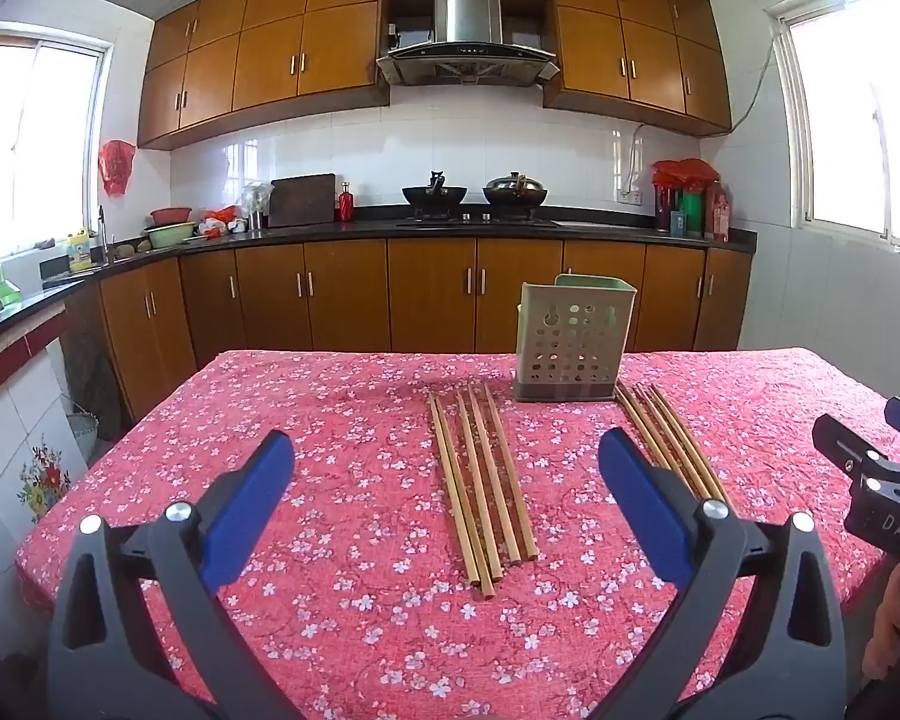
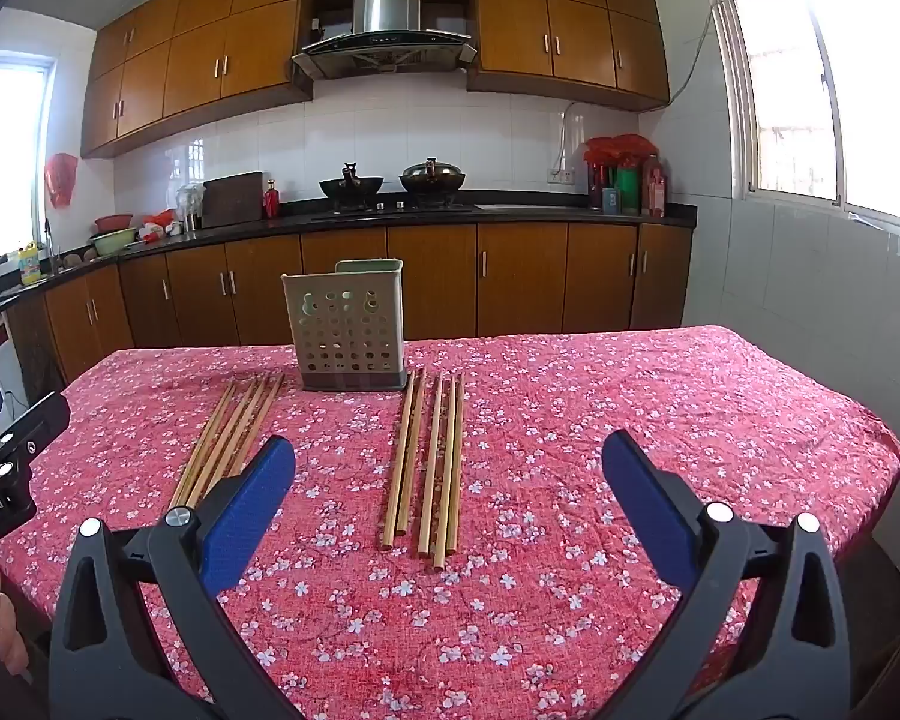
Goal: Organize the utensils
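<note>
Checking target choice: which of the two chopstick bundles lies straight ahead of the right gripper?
The bundle right of the holder, lying between the open right gripper's fingers; the other bundle lies left, partly behind one finger.

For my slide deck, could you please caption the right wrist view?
Open right gripper hovers above two chopstick groups flanking a perforated holder on a floral tablecloth.

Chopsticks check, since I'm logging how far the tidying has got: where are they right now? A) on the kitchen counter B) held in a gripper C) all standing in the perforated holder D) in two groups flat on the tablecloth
D: one group of chopsticks lies left of the holder, the other group to its right, all flat on the tablecloth.
</note>
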Demonstrator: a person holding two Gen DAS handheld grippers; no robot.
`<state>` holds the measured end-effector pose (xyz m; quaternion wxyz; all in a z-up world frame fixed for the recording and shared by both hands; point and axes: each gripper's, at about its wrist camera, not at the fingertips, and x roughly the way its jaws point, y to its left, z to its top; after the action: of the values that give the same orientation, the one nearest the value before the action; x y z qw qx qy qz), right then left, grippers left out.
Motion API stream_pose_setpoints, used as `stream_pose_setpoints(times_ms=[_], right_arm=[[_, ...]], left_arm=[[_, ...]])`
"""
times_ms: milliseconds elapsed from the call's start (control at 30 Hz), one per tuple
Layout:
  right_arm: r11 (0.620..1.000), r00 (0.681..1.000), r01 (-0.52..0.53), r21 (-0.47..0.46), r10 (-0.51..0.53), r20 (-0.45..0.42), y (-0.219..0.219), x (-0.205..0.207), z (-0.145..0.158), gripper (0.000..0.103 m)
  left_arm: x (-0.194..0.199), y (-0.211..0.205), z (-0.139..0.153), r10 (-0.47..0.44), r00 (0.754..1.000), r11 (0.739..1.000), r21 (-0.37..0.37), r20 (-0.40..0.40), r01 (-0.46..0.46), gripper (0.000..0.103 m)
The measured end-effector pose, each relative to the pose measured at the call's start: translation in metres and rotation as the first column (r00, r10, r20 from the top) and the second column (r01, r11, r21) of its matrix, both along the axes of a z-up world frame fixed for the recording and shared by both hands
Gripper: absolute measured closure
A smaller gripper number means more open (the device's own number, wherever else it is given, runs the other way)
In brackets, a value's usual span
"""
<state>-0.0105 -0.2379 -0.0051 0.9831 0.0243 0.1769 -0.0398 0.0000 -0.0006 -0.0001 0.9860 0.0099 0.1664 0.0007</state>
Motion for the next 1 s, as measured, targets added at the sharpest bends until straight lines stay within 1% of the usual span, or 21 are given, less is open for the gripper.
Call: stream_pose_setpoints(times_ms=[1000], right_arm=[[1.000, 1.000, 0.000, 0.001, 0.000, 0.001, -0.0003, 0.0001, -0.0003, 0.002]], left_arm=[[0.0001, 0.0003, -0.0001, 0.002, 1.000, 1.000, -0.009, 0.002, -0.002, 0.004]])
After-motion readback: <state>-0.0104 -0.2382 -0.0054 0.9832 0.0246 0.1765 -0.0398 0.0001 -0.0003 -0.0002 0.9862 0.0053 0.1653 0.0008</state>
